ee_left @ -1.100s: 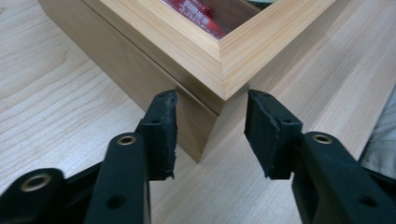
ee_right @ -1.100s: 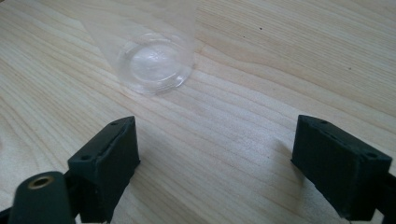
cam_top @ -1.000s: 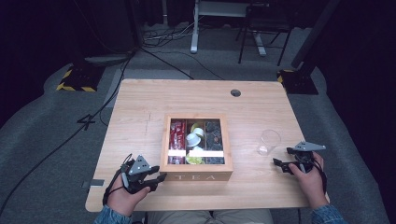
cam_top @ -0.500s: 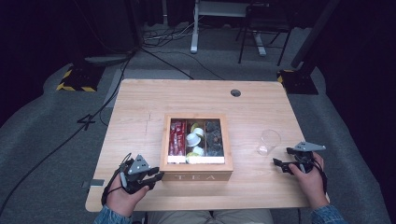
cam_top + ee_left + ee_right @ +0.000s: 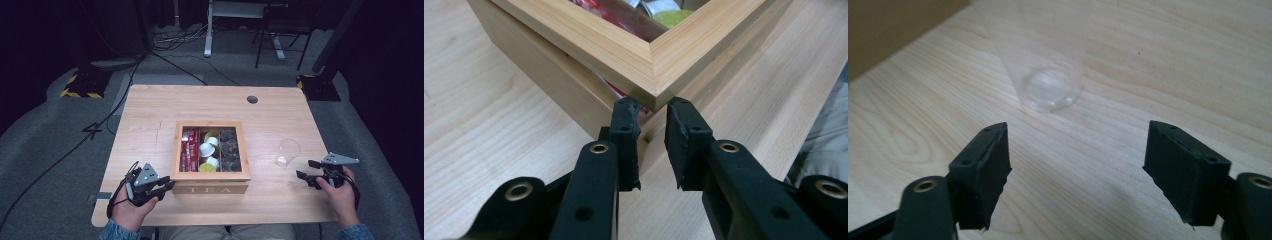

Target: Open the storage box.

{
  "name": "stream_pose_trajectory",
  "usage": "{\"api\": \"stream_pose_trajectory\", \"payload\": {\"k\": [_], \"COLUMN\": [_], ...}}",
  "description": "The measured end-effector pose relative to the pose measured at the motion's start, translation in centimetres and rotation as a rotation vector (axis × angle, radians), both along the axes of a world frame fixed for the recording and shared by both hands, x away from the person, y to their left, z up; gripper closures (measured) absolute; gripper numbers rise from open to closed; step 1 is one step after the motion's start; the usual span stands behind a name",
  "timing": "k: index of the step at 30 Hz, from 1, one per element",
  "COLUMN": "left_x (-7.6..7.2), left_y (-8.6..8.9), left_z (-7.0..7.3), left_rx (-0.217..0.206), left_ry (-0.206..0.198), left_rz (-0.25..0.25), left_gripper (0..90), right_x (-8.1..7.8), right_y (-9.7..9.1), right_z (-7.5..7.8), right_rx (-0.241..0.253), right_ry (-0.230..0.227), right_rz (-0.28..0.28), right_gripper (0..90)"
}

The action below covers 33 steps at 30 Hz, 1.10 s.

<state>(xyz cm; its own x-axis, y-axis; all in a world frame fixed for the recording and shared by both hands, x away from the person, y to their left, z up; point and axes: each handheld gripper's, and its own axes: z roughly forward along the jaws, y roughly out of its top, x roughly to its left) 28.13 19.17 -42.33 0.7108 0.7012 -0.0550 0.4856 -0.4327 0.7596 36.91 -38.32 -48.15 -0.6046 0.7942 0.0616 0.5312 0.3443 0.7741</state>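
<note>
One broad wooden surface [image 5: 150, 110] carried it all, and the work looked barely begun: nothing had left the box and nothing sat in the cup. The tea box [image 5: 210, 189] stood mid-surface towards the person's edge, its framed top down, three compartments showing through it.

Left gripper [image 5: 167, 186] was tucked at the box's front-left corner. In the left gripper view its jaws had just been closing and stood drawn together to a slit, nothing between them, tips right under the overhanging corner of the frame [image 5: 654, 75]. Getting that top up seemed the job ahead.

Over on the right, the right gripper [image 5: 304, 169] had its jaws apart. They had just been closing a little, with nothing between them, and pointed at the clear plastic cup [image 5: 287, 151], which stood upright and empty, near but untouched.

Inside the box: red sachets [image 5: 189, 150] on the left, white and yellow capsules [image 5: 207, 150] in the middle, dark packets [image 5: 229, 150] on the right.
</note>
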Motion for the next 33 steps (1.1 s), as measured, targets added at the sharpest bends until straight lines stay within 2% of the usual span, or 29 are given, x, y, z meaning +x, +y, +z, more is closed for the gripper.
{"api": "stream_pose_trajectory", "payload": {"k": [4, 10, 14, 20, 23, 27, 30, 33], "left_x": [0.2, 0.7, 0.9, 1.0, 1.1, 1.2, 1.2, 1.2], "left_y": [0.2, 0.3, 0.2, 0.4, 0.4, 0.5, 0.5, 0.5], "left_z": [0.7, 1.4, 1.7, 2.2, 2.2, 2.4, 2.4, 2.3], "left_rx": [-0.022, -0.035, -0.05, -0.059, -0.075, -0.076, -0.073, -0.077], "left_ry": [-0.036, -0.055, -0.071, -0.088, -0.083, -0.086, -0.089, -0.089], "left_rz": [0.001, -0.011, -0.004, 0.001, 0.003, 0.002, 0.001, 0.006], "left_gripper": [75.2, 75.2, 75.1, 75.0, 74.9, 74.6, 74.4, 73.7], "right_x": [-0.8, -1.8, -2.4, -2.6, -2.5, -2.3, -2.2, -2.1], "right_y": [0.2, 0.5, 1.2, 3.3, 4.4, 5.7, 6.8, 7.8], "right_z": [1.3, 2.9, 4.3, 6.4, 7.3, 8.2, 8.7, 9.1], "right_rx": [0.011, 0.023, 0.036, 0.053, 0.061, 0.048, 0.019, 0.023], "right_ry": [-0.02, -0.041, -0.071, -0.095, -0.105, -0.11, -0.11, -0.112], "right_rz": [0.011, 0.03, 0.053, 0.104, 0.132, 0.168, 0.201, 0.227], "right_gripper": [26.8, 26.3, 24.6, 22.1, 22.1, 21.7, 23.0, 22.9]}}
